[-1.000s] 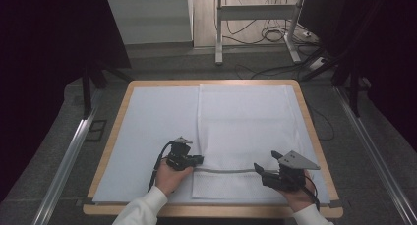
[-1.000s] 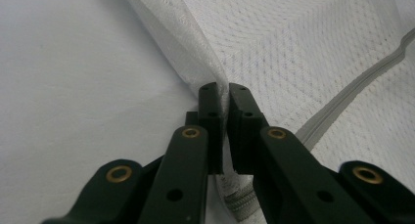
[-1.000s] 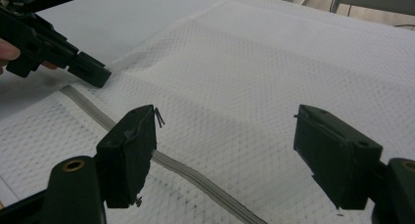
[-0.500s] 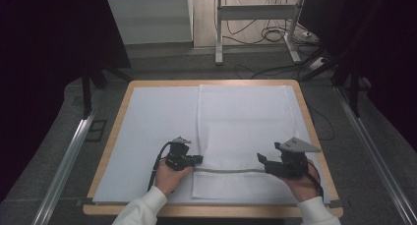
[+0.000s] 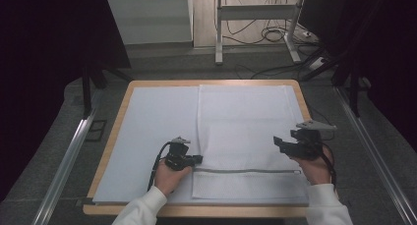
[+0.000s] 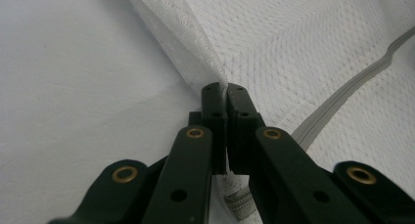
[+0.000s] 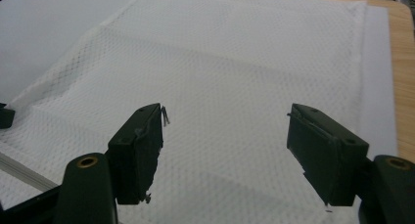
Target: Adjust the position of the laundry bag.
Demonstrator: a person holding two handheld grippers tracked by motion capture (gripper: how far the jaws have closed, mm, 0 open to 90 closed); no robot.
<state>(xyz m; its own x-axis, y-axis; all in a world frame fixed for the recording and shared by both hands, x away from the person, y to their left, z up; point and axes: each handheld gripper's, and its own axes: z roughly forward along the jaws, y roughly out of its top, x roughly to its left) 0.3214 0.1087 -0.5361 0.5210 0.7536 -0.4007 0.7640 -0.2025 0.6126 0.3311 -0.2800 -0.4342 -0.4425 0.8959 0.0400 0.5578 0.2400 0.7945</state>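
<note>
White mesh bag (image 5: pixel 243 131), grey zipper (image 5: pixel 246 171).

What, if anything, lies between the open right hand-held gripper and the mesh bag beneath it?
Nothing visible. The right hand-held gripper hangs with jaws apart over bare mesh bag; the left hand-held gripper pinches the bag's edge by the zipper.

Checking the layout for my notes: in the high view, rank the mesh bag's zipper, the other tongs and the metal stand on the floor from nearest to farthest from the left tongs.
1. Zipper: right beside the left tongs, which are shut on the mesh bag at its left edge.
2. Right tongs: across the bag, toward the table's right side, open.
3. Metal stand: on the floor beyond the table's far edge.
</note>
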